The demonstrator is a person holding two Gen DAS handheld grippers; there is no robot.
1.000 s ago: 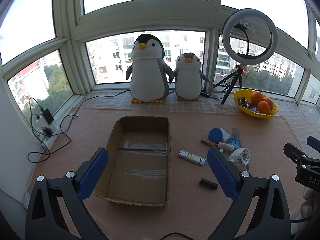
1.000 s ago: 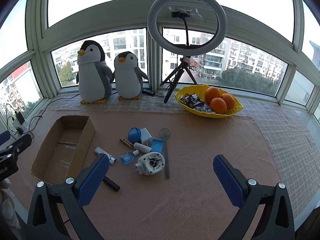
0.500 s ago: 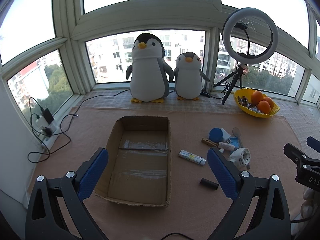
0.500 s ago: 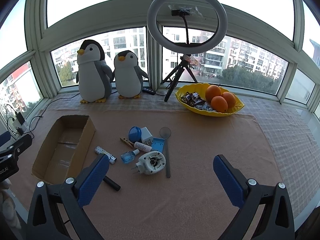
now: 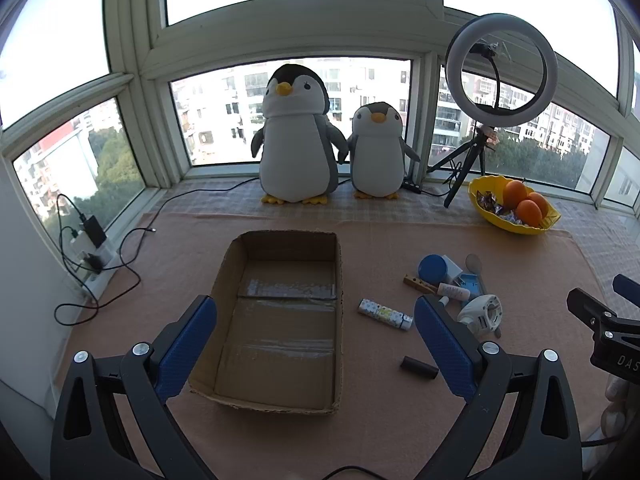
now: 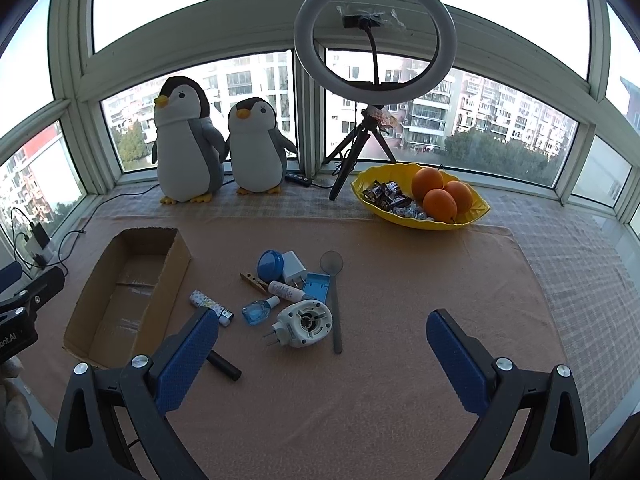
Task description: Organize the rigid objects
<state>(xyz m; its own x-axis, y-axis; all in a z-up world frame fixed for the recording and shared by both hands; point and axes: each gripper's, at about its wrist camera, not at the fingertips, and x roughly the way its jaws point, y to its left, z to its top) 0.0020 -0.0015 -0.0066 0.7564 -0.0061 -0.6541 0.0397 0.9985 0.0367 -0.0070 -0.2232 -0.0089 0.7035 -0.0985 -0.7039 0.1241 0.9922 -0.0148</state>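
An open, empty cardboard box [image 5: 280, 320] [image 6: 128, 300] lies on the tan cloth. To its right lies a pile of small items: a patterned tube [image 5: 385, 314] [image 6: 210, 304], a black cylinder [image 5: 418, 367] [image 6: 224, 365], a white round plug device [image 6: 306, 323] [image 5: 482, 314], a blue bottle [image 6: 258, 312], a blue round case [image 6: 270, 263], a white charger [image 6: 294, 266], a wooden clothespin [image 6: 254, 282], a long-handled mirror [image 6: 334, 300]. My left gripper [image 5: 316, 340] is open over the box. My right gripper [image 6: 322, 354] is open, near the plug device.
Two plush penguins [image 5: 296, 140] [image 5: 378, 152] stand at the window. A ring light on a tripod [image 6: 374, 40] and a yellow bowl of oranges [image 6: 420, 200] stand at the back right. Cables and chargers [image 5: 90, 248] lie at the left edge.
Both views have shifted very slightly; the objects on the cloth have not moved and both grippers stay open.
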